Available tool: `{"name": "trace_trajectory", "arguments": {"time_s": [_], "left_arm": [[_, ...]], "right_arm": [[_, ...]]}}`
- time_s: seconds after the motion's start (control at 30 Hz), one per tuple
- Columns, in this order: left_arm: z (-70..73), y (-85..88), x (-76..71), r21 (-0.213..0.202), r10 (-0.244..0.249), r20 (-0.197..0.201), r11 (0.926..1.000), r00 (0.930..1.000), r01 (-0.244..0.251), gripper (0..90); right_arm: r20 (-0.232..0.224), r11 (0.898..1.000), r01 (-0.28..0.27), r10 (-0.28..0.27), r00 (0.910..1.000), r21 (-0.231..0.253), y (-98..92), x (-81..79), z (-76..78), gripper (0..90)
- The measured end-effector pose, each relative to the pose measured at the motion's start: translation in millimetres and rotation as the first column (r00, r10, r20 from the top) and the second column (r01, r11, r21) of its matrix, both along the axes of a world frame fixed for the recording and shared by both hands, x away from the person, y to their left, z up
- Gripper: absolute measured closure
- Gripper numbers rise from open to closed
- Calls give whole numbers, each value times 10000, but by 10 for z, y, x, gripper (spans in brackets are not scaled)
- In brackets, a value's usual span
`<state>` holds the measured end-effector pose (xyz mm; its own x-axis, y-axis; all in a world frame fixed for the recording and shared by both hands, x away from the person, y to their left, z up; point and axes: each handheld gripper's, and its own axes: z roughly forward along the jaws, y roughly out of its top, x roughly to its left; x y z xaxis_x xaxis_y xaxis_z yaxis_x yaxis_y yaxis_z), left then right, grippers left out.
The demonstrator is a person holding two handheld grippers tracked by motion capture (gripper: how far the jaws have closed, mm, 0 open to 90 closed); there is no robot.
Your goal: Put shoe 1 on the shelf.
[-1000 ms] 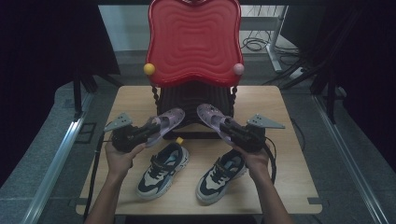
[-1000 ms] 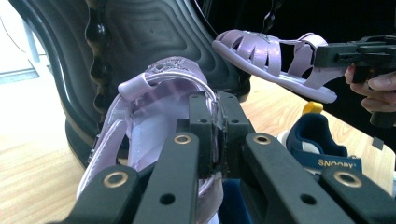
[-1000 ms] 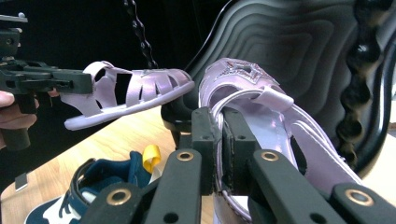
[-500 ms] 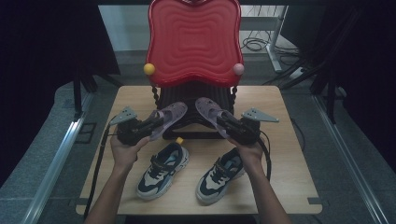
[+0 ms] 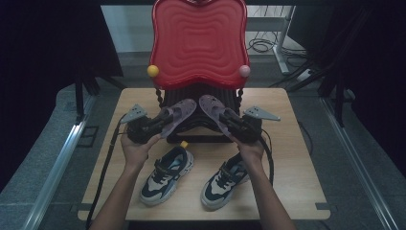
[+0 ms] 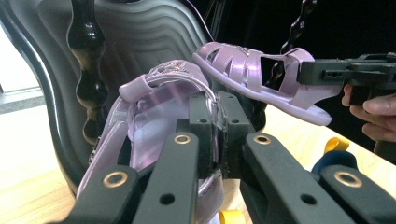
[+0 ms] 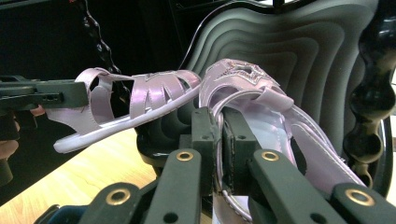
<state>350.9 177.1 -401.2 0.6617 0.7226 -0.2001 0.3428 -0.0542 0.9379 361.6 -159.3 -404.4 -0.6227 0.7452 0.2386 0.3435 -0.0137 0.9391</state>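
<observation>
Both sandals had edged farther toward the red chair (image 5: 198, 43); left tool (image 5: 160, 120) pinched the left sandal (image 5: 179, 113), right tool (image 5: 232, 122) pinched the right sandal (image 5: 211, 108).

Left gripper (image 5: 160, 120) and right gripper (image 5: 229, 120) each clamping a lilac sandal before a red-backed chair (image 5: 198, 40), two sneakers (image 5: 167, 175) on the worktop (image 5: 297, 158)

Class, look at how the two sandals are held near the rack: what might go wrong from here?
1. Each gripper, left and right, pinches only a thin strap edge, so the left sandal or right sandal may slip out.
2. The toes nearly meet and could knock together.
3. A dropped sandal could land on the sneakers below.
</observation>
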Motion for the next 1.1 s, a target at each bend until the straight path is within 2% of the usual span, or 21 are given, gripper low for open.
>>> {"name": "trace_trajectory", "arguments": {"time_s": [0.27,0.73,0.9,1.03,1.1], "left_arm": [[0,-46,111,-38,182,74,9998,9998,-182,862],[63,-182,205,135,152,294,9998,9995,-156,861],[77,-203,238,-6,250,311,9997,9992,-250,861],[137,-287,305,-69,334,497,9994,9982,-331,862],[171,-356,337,28,383,782,9993,9962,-386,862]], "right_arm": [[-207,9997,221,-220,9995,61,51,91,-52,846],[-92,9985,514,-513,9986,209,56,184,-64,844],[-35,9982,559,-559,9984,203,92,211,-43,844],[74,9974,677,-679,9977,229,150,252,16,845],[201,9964,797,-802,9966,279,174,287,66,845]]}}
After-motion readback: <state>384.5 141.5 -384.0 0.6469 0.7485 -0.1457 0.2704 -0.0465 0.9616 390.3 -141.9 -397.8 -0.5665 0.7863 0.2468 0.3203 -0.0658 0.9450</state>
